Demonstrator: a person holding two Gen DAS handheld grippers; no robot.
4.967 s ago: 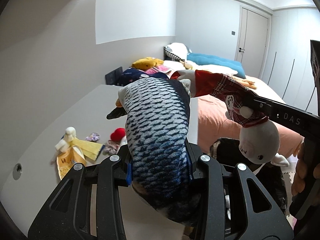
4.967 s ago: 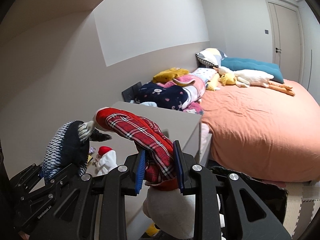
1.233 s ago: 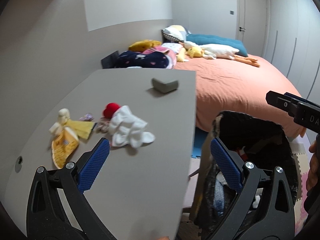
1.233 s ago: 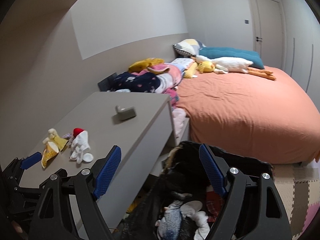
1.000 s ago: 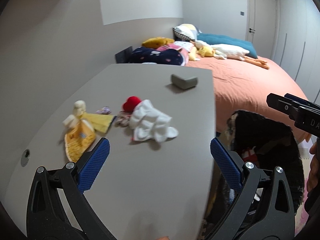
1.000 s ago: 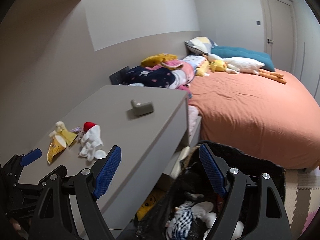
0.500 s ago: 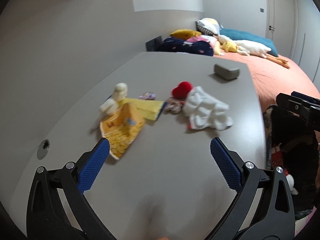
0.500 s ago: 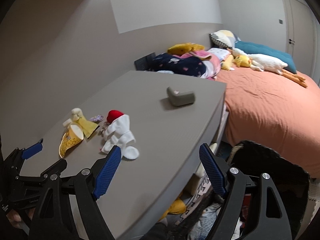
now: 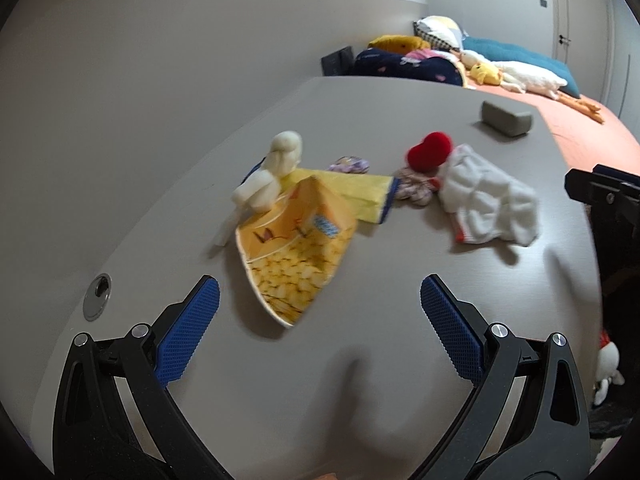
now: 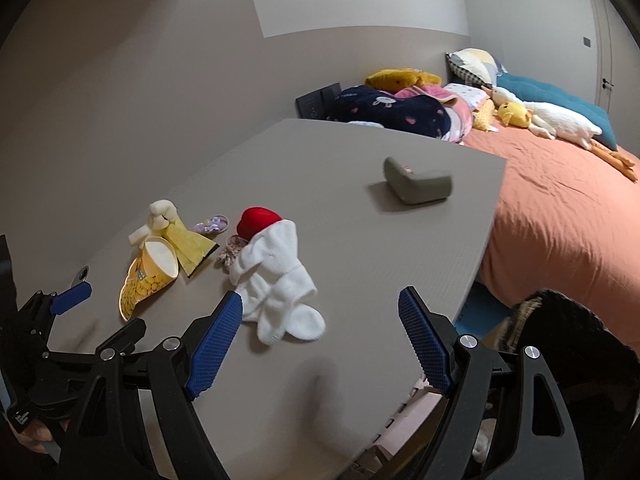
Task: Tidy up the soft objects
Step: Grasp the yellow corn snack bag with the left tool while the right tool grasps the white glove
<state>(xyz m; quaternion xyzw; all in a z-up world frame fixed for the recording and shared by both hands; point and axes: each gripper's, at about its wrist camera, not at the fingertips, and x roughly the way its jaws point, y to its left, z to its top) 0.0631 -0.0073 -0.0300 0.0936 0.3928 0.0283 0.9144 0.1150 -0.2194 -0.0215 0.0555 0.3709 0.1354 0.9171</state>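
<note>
Grey and matte, the worktop (image 9: pixel 360 380) fills the middle of both wrist views, with an orange-covered bed (image 10: pixel 560 208) at the right edge of the frame and a dark bin (image 10: pixel 568 344) at lower right. Near the centre of the left wrist view lies a yellow doll (image 9: pixel 296 236) with a cream head, its printed skirt spread toward the lens. Just to its right sit a red plush heart (image 9: pixel 429 151) and a white fleece garment (image 9: pixel 486 200), the heart touching the garment's upper edge, with a small mottled scrunchie (image 9: pixel 414 190) between doll and garment. A grey case (image 10: pixel 418 185) rests well apart, toward the upper right of the worktop. The left tool (image 9: pixel 318 316) hangs released above the doll, blue pads spread wide and holding nothing. The right tool (image 10: pixel 320 328) is likewise spread and empty, over the near end of the garment.
</note>
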